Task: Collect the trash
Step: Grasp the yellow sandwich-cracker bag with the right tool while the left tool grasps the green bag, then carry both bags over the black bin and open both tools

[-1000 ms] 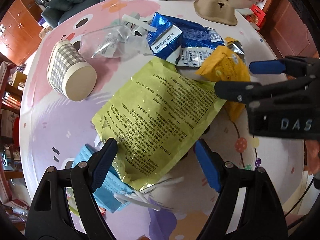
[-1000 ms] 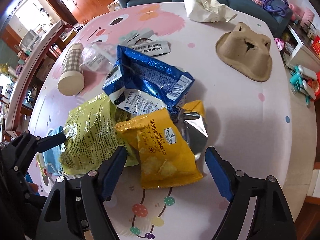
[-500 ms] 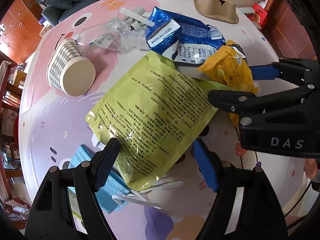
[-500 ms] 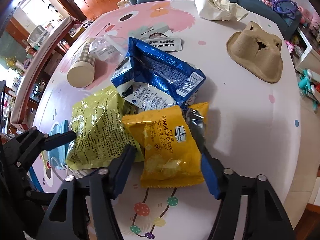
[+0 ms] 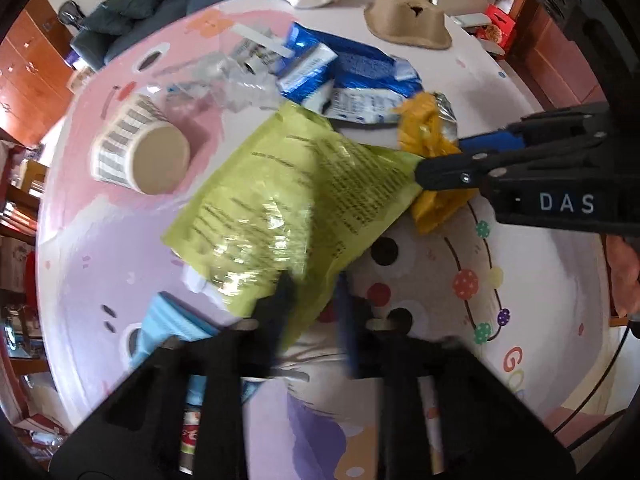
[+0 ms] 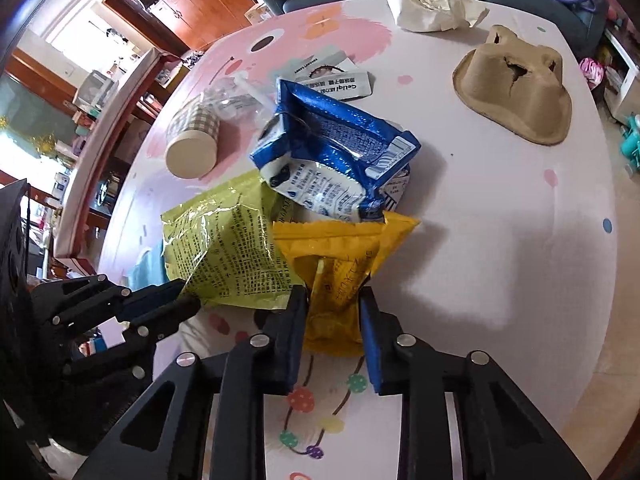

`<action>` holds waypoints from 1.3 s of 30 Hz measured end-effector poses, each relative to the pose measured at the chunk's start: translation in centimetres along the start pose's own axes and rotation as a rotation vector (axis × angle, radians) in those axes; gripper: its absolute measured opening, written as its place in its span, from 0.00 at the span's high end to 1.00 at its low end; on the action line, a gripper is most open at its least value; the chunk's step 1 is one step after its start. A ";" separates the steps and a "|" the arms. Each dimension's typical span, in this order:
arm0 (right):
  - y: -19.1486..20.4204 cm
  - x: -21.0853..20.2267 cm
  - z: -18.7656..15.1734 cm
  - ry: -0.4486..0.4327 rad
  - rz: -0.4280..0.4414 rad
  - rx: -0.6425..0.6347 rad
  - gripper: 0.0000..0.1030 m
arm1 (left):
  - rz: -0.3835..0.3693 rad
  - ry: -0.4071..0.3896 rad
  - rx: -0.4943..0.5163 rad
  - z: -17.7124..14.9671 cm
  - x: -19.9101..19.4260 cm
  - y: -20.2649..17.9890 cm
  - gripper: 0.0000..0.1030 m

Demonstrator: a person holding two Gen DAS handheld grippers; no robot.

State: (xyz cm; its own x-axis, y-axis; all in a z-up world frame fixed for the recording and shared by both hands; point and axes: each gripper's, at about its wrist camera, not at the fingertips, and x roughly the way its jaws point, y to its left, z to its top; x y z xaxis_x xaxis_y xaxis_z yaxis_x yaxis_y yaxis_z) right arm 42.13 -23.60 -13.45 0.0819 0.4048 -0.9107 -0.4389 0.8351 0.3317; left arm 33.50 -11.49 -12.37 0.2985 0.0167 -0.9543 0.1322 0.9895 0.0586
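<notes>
A yellow-green snack bag (image 5: 300,184) lies across the middle of the round table (image 6: 500,240). My left gripper (image 5: 314,300) is closing on its near corner, and the foil is pinched between the blurred fingers; the right wrist view shows this same gripper (image 6: 188,298) on the green bag (image 6: 224,248). A yellow cracker bag (image 6: 340,264) is crumpled between the blue pads of my right gripper (image 6: 332,316), whose jaws are also closing. The left wrist view shows the right gripper (image 5: 440,158) on that yellow bag (image 5: 428,128).
A blue foil bag (image 6: 340,136) lies behind the two bags. A checked paper cup (image 6: 192,140) lies on its side beside clear plastic wrap (image 5: 224,80). A brown pulp cup tray (image 6: 516,92) and crumpled white paper (image 6: 428,0) sit further back. A blue face mask (image 5: 172,324) lies by the near edge.
Both grippers have gone from wide open to pinched: the left onto the green bag's corner, the right onto the yellow bag, which has crumpled and stood up between the pads.
</notes>
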 end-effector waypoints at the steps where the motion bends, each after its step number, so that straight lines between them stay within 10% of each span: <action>1: 0.1 -0.3 -0.2 -0.002 0.008 0.004 0.77 | -0.008 -0.001 -0.010 0.0 -0.2 0.1 0.88; 20: 3.8 -6.8 -6.3 -0.092 0.156 0.221 0.79 | -0.063 -0.080 -0.068 -2.5 -9.3 2.1 0.96; 39: 21.7 -7.3 -26.3 -0.174 -0.080 0.352 0.79 | -0.197 -0.181 0.218 -20.9 -18.4 5.3 0.99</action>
State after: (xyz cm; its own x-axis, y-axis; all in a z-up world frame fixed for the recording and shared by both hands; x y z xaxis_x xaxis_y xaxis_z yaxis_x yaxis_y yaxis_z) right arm 8.44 -18.22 -6.03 0.2674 0.3649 -0.8918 -0.0943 0.9310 0.3526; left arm 8.98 -3.59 -0.66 0.4074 -0.2163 -0.8872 0.3965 0.9171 -0.0415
